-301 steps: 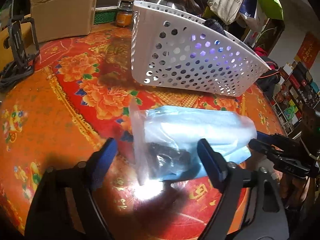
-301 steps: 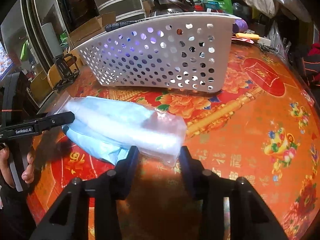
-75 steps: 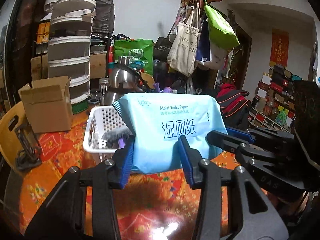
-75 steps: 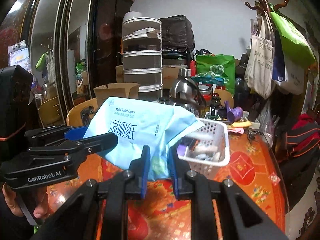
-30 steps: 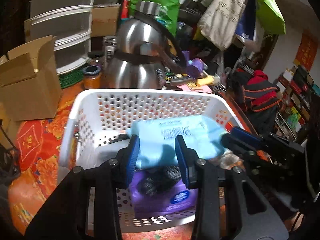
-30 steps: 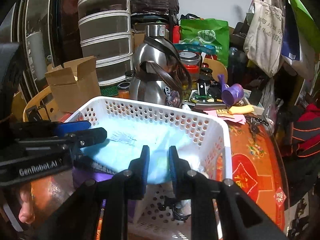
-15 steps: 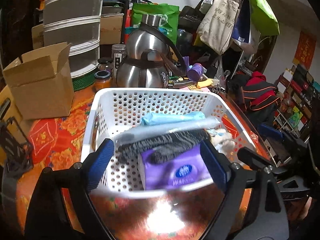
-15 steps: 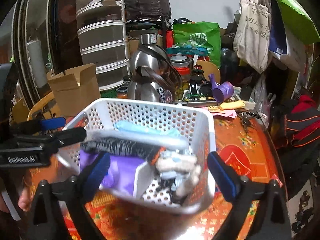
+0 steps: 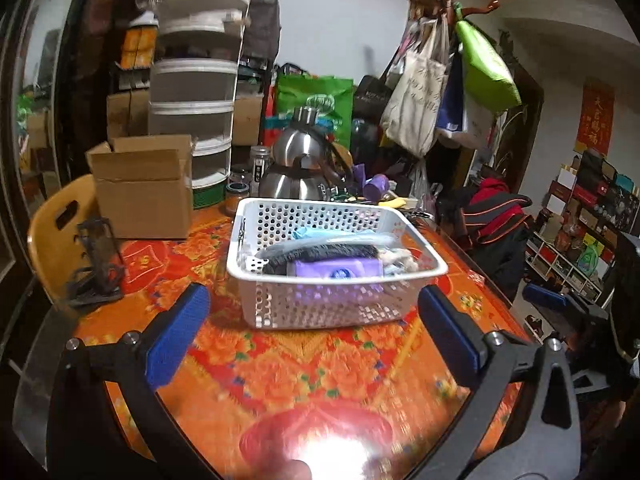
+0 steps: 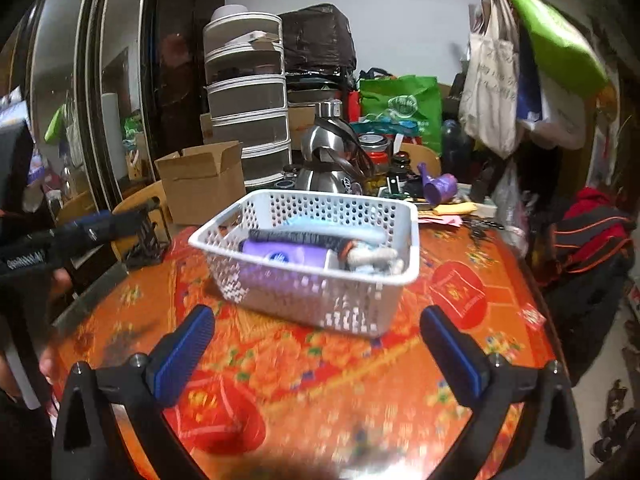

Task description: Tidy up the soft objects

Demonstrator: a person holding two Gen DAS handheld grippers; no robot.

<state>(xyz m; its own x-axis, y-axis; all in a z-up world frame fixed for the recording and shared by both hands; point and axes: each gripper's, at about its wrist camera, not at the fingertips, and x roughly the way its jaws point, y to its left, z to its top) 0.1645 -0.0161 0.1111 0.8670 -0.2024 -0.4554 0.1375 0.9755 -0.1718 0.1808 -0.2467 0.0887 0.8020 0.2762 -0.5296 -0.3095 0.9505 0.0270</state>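
A white perforated basket [image 9: 320, 308] stands on the orange floral table; it also shows in the right wrist view [image 10: 320, 304]. Inside lie a light blue wipes pack [image 9: 316, 234], a dark striped cloth [image 9: 320, 254], a purple tissue pack [image 9: 336, 270] and a pale soft item [image 9: 400, 258]. My left gripper [image 9: 316, 332] is open and empty, held back from the basket's near side. My right gripper [image 10: 318, 344] is open and empty, also short of the basket. The left gripper's arm shows at the left of the right wrist view [image 10: 80, 228].
A cardboard box [image 9: 144, 188], a steel kettle [image 9: 300, 176] and stacked drawers [image 9: 192, 120] stand behind the basket. A black stand [image 9: 96, 264] sits at the table's left edge by a yellow chair [image 9: 52, 228]. Bags hang on a rack [image 9: 440, 92] at the right.
Both grippers let go of the blue wipes pack in the basket, opened wide and pulled back and up from the basket.
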